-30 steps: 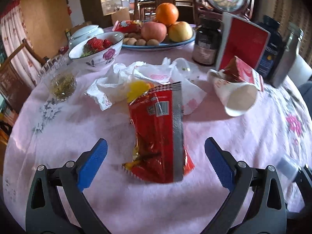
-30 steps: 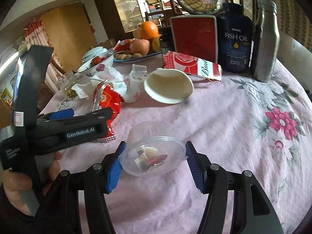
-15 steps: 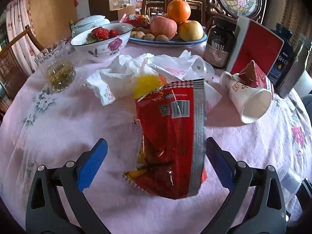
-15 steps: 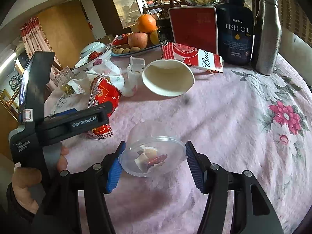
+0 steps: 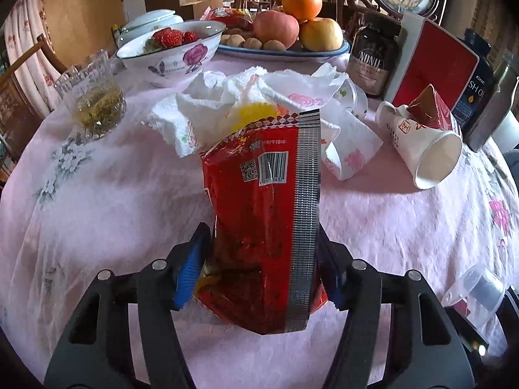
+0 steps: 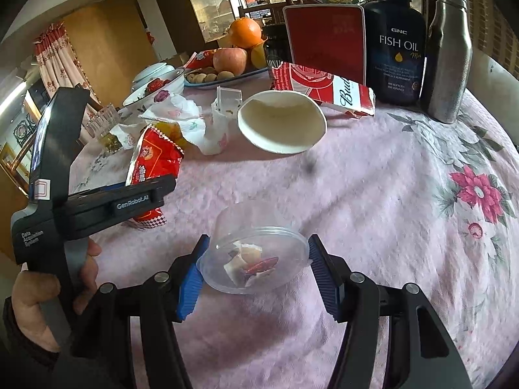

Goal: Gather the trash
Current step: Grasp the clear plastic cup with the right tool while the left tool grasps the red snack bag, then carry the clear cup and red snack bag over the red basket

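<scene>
Red snack wrapper (image 5: 262, 227) between the closing jaws of the left gripper (image 5: 259, 269), pads touching its sides; right gripper (image 6: 256, 272) clamps a clear plastic cup (image 6: 254, 259) holding scraps.

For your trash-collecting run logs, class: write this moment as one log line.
left gripper: closing around red snack bag | right gripper: shut on clear plastic cup | paper cup: lying on table

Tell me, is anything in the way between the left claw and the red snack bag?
Nothing visible is. The red snack bag already sits between the left claw's blue pads, which are closing on its sides. The crumpled tissues lie behind it, farther away.
</scene>
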Motion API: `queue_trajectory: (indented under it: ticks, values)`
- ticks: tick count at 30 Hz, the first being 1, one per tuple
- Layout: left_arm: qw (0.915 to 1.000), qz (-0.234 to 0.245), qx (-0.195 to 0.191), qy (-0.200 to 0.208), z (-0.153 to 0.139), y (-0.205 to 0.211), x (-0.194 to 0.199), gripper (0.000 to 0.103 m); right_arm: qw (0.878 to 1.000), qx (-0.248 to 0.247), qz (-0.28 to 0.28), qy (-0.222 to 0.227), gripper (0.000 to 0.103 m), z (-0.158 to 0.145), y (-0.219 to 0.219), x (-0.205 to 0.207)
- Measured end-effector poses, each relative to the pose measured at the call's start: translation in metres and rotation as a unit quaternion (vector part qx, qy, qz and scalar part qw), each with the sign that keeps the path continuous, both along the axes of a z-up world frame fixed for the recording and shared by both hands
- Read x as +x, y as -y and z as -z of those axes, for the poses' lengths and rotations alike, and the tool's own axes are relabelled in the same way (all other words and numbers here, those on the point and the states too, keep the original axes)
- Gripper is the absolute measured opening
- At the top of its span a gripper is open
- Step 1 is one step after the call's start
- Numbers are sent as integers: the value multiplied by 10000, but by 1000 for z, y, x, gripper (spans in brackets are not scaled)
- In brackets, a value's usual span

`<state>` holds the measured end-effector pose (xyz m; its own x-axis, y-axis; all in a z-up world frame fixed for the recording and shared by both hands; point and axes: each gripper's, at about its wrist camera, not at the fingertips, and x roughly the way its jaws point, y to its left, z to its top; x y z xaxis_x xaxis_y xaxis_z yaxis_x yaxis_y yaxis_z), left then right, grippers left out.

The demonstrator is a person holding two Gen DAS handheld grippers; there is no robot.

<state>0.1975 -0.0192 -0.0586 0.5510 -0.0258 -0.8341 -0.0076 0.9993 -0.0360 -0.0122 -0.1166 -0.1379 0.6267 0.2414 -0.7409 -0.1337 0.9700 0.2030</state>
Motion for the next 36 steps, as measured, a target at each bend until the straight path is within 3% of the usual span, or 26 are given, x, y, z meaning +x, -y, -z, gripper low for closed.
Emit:
queue_trajectory:
  ticks: [2,6,11,17,18,26,29,33,36]
  values:
    - [10000,37,-38,-49,-1,-3,-2,65,10000,-4,-18,5,61,0,0,0]
    - [9999,75,-61,-39,-6,-9,-9,81,10000,-2,-22,12,61,0,-1,-1]
    - [9998,-17,194,59,-9,-21,-23,81,10000,-10,-43,44,61,-2,-2,-3]
    - [9992,9,371,144,-7,-20,-26,61,10000,-50,-70,45,61,-2,-4,-4]
    - [9991,47,372,177,-8,-20,-28,51,10000,-53,-58,47,61,-2,-3,-3]
    - [9982,-55,327,507,-16,-32,-52,49,9998,-117,-101,136,61,-2,-6,-3]
    - [9960,-274,384,756,-20,-46,-75,49,9996,-146,-171,152,61,0,-10,-4]
    - [9955,-551,-10,766,-23,-76,-116,49,9991,-264,-288,178,61,2,-21,-6]
    - [9948,-639,58,796,-27,-87,-139,49,9985,-357,-386,164,61,6,-29,-7]
